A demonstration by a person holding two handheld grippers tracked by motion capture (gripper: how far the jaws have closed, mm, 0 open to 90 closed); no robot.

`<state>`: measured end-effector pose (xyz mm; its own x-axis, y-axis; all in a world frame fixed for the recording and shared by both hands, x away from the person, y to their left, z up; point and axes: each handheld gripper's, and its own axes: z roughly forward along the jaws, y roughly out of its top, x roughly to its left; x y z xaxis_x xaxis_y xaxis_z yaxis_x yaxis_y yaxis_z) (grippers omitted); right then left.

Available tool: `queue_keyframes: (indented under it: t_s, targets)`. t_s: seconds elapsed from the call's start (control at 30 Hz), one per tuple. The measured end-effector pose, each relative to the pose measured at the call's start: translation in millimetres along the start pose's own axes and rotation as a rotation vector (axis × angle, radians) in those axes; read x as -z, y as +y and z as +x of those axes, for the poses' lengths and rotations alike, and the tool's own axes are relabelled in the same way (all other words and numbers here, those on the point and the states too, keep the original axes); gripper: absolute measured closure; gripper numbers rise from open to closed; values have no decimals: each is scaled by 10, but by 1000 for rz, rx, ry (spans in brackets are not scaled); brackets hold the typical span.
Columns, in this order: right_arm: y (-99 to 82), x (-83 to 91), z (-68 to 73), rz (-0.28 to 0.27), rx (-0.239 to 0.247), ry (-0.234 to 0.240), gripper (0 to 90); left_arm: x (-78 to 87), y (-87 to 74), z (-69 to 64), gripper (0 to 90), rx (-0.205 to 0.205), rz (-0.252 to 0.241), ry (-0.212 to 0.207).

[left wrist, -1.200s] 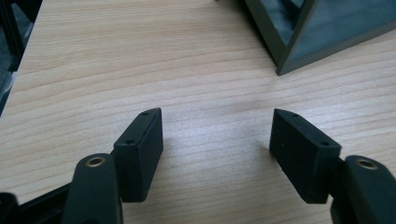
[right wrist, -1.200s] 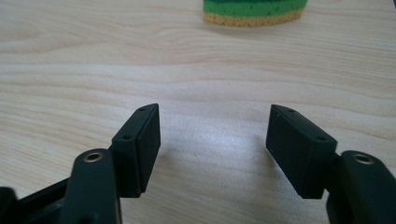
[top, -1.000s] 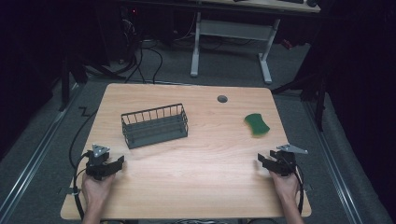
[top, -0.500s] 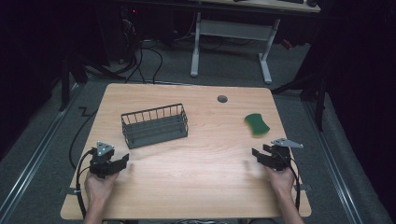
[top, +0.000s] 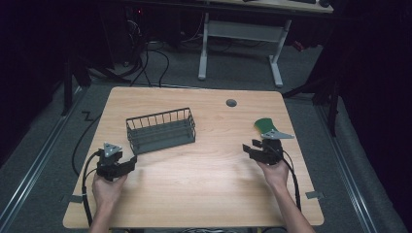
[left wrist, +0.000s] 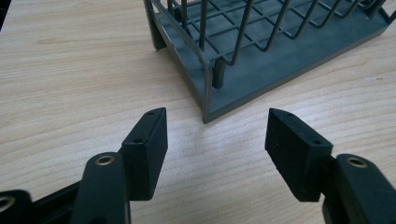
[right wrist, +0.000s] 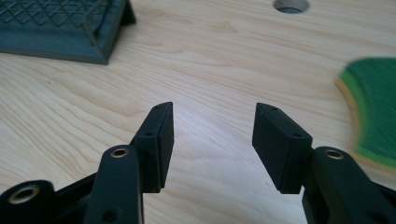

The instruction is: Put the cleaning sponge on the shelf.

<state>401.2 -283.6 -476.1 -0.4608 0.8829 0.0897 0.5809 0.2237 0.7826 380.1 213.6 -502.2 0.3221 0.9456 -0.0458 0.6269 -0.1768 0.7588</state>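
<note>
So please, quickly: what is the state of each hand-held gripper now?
Left hand-held gripper: open, holds nothing, jaws just closing slightly.
Right hand-held gripper: open, holds nothing, jaws just closing.

A light wood-grain desk (top: 194, 194) with rounded corners carries two things. A dark grey wire basket (top: 161, 129) stands on it left of centre, its flat base resting on the wood. A green sponge (top: 265, 125) with a yellow underside lies flat near the right edge, well apart from the basket. A round cable hole (top: 231, 103) sits near the far edge.
</note>
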Motion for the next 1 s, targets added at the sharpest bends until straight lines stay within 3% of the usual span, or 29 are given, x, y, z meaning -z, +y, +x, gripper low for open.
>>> queue_keyframes:
  t_s: [0.17,0.57,1.0]
  targets:
    - [209,-227,235,24,47,50,521,-28,58,-9,435,10,6,8]
    - [474,-656,559,68,108,125,556,-107,102,21,519,75,-19,-13]
    - [635,-1130,875,125,137,187,631,-176,202,-2,613,61,-4,-9]
